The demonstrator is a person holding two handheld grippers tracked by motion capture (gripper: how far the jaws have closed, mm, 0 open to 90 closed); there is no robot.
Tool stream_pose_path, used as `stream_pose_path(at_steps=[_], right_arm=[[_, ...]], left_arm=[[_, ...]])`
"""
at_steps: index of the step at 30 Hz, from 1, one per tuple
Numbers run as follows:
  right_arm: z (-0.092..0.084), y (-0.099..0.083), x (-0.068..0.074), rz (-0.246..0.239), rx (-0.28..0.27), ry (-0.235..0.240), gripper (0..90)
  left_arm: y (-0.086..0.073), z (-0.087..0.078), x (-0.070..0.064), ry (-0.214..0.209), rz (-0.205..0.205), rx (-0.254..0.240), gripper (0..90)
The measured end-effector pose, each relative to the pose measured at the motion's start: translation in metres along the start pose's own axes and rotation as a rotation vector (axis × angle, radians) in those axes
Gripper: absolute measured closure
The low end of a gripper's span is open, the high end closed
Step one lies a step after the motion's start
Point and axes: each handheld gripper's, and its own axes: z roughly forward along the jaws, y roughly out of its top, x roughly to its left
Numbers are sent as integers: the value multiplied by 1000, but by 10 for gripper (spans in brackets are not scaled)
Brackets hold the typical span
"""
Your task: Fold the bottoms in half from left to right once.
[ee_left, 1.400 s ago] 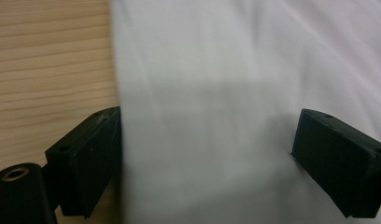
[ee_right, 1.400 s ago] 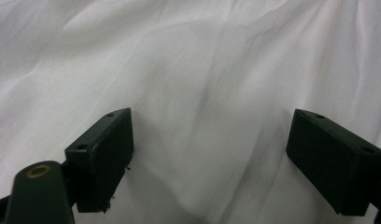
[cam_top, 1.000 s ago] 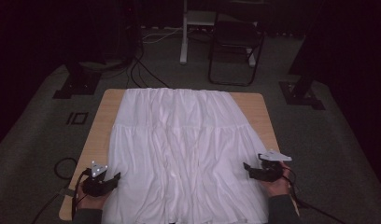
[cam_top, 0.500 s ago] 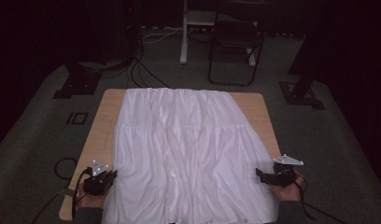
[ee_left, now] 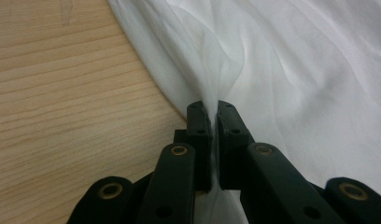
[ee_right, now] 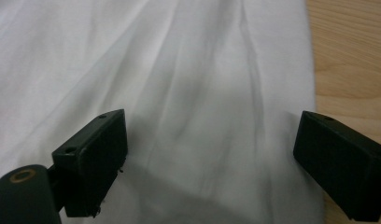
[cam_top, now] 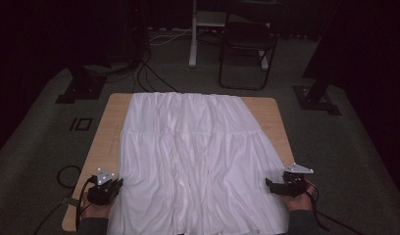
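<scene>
l gripper [ee_left: 213, 109] pinching white cloth [cam_top: 198, 161] edge | r gripper [ee_right: 212, 158] wide open over cloth

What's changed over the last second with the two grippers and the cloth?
The left gripper has closed on the near left edge of the white cloth, pinching a fold. The right gripper slid toward the near right corner and opened wider; its jaws straddle the cloth's edge without pressing it. The cloth and table stayed as they were.
</scene>
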Motion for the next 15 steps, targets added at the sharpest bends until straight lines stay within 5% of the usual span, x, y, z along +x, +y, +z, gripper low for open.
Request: stream_pose_path(at_steps=[5,6,7,8,12,15], right_arm=[[-4,2,-3,19,18,-19,268],[-10,2,-8,26,17,-25,537],[-10,2,-8,26,17,-25,537],[-14,-1,-15,50,9,-39,798],[-17,-5,-28,143,0,11,874],[-17,-4,-27,134,7,6,874]], left_arm=[[0,0,0,3,2,1,859],[0,0,-1,5,7,2,860],[0,0,-1,5,7,2,861],[0,0,-1,14,11,3,862],[0,-2,1,35,6,10,867],[0,-4,7,45,-12,4,868]])
